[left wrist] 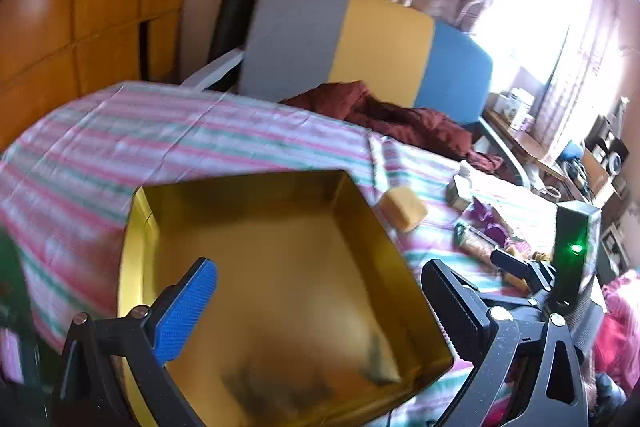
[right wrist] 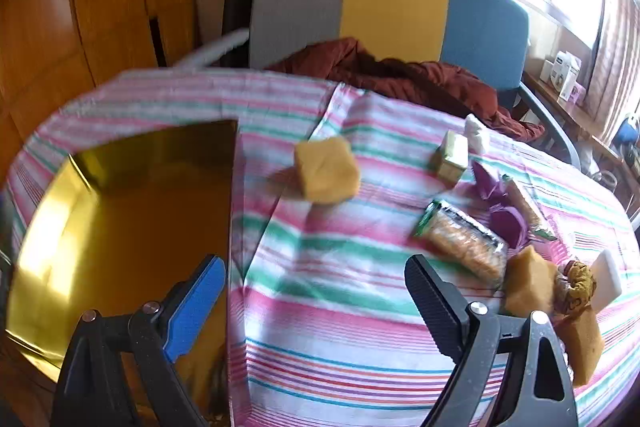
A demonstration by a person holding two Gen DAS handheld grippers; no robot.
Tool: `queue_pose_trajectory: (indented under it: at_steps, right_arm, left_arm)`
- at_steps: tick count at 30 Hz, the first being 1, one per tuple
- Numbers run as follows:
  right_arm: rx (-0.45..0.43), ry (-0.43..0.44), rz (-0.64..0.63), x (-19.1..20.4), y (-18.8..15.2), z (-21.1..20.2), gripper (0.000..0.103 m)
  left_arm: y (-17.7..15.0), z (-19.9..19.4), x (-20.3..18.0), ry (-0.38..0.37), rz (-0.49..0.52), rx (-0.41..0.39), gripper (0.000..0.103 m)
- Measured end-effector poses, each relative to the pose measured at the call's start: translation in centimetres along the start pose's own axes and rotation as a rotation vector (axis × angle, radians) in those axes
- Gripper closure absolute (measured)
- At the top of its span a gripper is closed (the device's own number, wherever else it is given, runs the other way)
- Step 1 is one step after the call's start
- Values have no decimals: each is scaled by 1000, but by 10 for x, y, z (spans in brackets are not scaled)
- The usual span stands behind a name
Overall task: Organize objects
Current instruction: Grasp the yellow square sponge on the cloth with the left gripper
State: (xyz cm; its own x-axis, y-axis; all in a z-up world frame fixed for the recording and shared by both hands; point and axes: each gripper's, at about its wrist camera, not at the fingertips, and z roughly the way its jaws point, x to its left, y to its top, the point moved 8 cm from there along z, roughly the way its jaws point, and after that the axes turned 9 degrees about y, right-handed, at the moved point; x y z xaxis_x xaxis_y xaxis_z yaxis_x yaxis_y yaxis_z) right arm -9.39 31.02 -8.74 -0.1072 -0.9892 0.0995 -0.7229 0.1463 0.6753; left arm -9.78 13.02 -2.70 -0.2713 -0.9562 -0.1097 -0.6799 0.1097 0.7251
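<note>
While both grippers gape, left over gold box, right above striped cloth | sponge beside box | biscuits farther right

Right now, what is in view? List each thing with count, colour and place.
tin box: 1, gold, open, left on the cloth
tablecloth: 1, pink, green and white stripes
sponge blocks: at least 3, yellow; one centre, others far right
cracker packet: 1, green-ended, right of centre
purple wrapper: 1, behind the crackers
chair: 1, grey, yellow, blue, behind the table
left claw: open, over the tin
right claw: open, above the cloth
</note>
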Motion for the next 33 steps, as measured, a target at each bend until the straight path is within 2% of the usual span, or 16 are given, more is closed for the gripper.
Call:
queue_pose_trajectory:
  at_steps: [2, 4, 9, 12, 19, 23, 26, 27, 29, 30, 33]
  right_arm:
    - [-11, -1, 33, -14, 1, -7, 10]
    - [-15, -17, 65, -30, -3, -15, 10]
    - [-17, -66, 129, -73, -17, -33, 10]
    - [-19, -73, 157, -94, -26, -46, 10]
    - [-22, -57, 200, -125, -43, -66, 10]
    - [-9, -60, 229, -137, -47, -69, 10]
    - [-3, -63, 234, -144, -46, -68, 10]
    - [-2, -62, 234, -145, -44, -68, 10]
    - [1, -60, 233, -148, -41, -66, 10]
    - [2, -61, 229, -149, -38, -65, 10]
    - [2, -53, 230, -154, -27, -61, 10]
  left_arm:
    - [10, 7, -19, 4, 60, -4, 0]
    - [16, 18, -37, -11, 98, 23, 0]
    - [31, 52, -86, -84, 148, 86, 0]
    - [35, 82, -112, -101, 158, 154, 1]
    - [40, 154, -151, -63, 159, 268, 1]
    - [37, 190, -162, -17, 171, 309, 2]
    - [33, 212, -164, 45, 193, 326, 2]
    - [31, 218, -164, 54, 199, 334, 5]
    - [25, 228, -168, 55, 215, 359, 18]
    - [23, 232, -171, 53, 228, 366, 34]
    - [19, 233, -172, 52, 252, 345, 42]
